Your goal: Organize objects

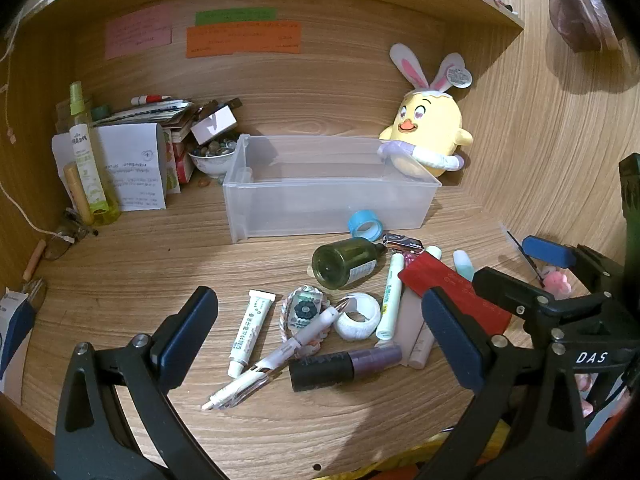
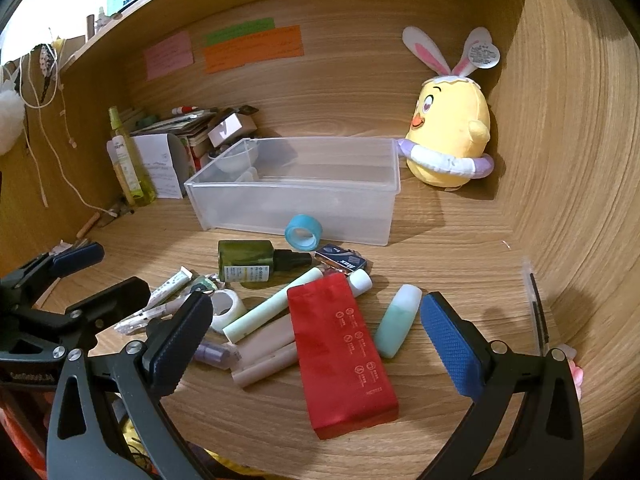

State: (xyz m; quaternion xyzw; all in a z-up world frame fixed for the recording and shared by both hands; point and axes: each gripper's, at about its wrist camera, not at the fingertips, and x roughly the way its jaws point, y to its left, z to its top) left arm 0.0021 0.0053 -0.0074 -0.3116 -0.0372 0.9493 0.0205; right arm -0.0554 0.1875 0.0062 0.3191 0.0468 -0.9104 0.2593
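Left gripper (image 1: 320,336): jaws wide, holding nothing, above the left half of the pile.
Right gripper (image 2: 316,340): jaws wide, empty, over the red packet (image 2: 344,354).
Clutter: small items lie heaped on the bench (image 1: 140,264), just in front of the clear bin (image 1: 328,196), which looks empty.
Key relation: the red packet lies directly between the right jaws, its long axis running away from them toward the bin, so the right hand is nearer.
Left option: the dark tube (image 1: 344,364) lies crosswise before the left jaws.
Judgement: nothing binned yet.
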